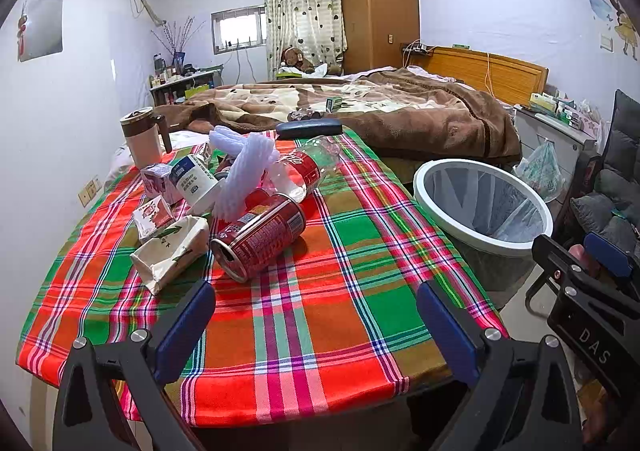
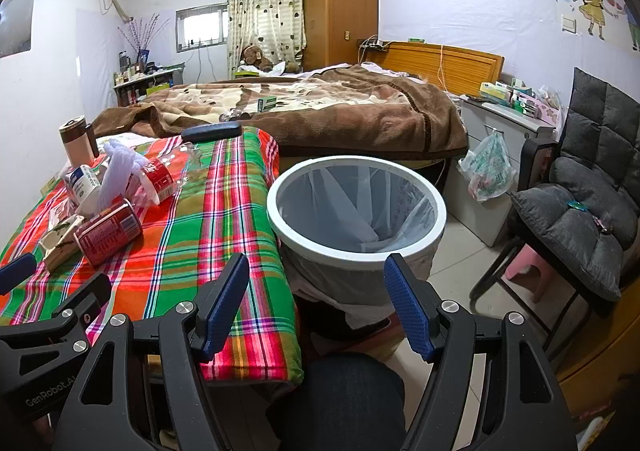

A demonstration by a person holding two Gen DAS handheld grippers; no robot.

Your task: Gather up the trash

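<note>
A heap of trash lies on the plaid tablecloth (image 1: pixel 344 251): a red can (image 1: pixel 260 235) on its side, a crushed clear bottle (image 1: pixel 308 167) with a red label, white foam netting (image 1: pixel 244 171), a crumpled beige packet (image 1: pixel 172 251), and small cartons (image 1: pixel 154 213). My left gripper (image 1: pixel 316 327) stands open just short of the can, nothing between its fingers. The white-rimmed bin (image 2: pixel 356 211) with a clear liner stands right of the table. My right gripper (image 2: pixel 320 303) is open before the bin, empty. In the right wrist view the can (image 2: pixel 108 233) lies at the left.
A lidded mug (image 1: pixel 142 139) and a dark case (image 1: pixel 310 128) sit at the table's far end. Behind is a bed with a brown blanket (image 1: pixel 400 111). A grey cushioned chair (image 2: pixel 580 211) and a pink stool (image 2: pixel 528 267) stand to the right. A knee (image 2: pixel 344 399) shows below.
</note>
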